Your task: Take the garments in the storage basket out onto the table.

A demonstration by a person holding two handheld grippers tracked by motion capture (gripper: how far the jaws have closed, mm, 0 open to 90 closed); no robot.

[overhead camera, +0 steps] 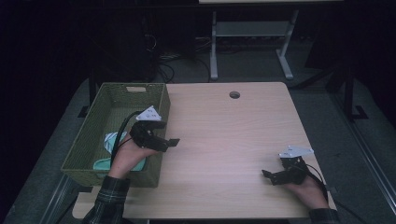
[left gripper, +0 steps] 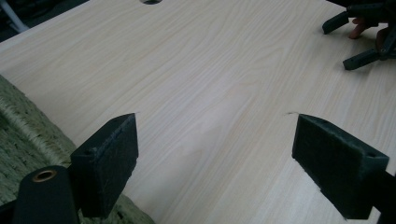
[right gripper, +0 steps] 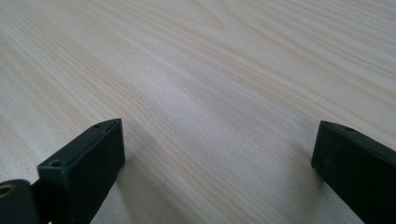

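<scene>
Cloths [overhead camera: 111, 140], white and teal, lie in green woven basket [overhead camera: 100, 135] at table's [overhead camera: 224, 135] left; left gripper [overhead camera: 170, 141] at its rim, right gripper [overhead camera: 267, 175] near-right, both gaping, empty; likely finished, next move unclear.

Basket [overhead camera: 93, 140] at the table's [overhead camera: 224, 140] left edge, overhanging it on the left. Cloth [overhead camera: 112, 140] inside the basket, toward its near end, with another piece [overhead camera: 100, 164] nearer still. Left gripper [overhead camera: 168, 142] above the basket's right rim, pointing right over the tabletop; left hand [overhead camera: 128, 158] behind it, over the basket's near right corner. Right gripper [overhead camera: 267, 175] near the table's near right corner, pointing left, well apart from the left one; right hand [overhead camera: 308, 189] behind it at the near edge. Hole [overhead camera: 234, 94] in the tabletop near the far edge, about mid-width. Desk frame [overhead camera: 252, 42] on the floor beyond the table.
</scene>
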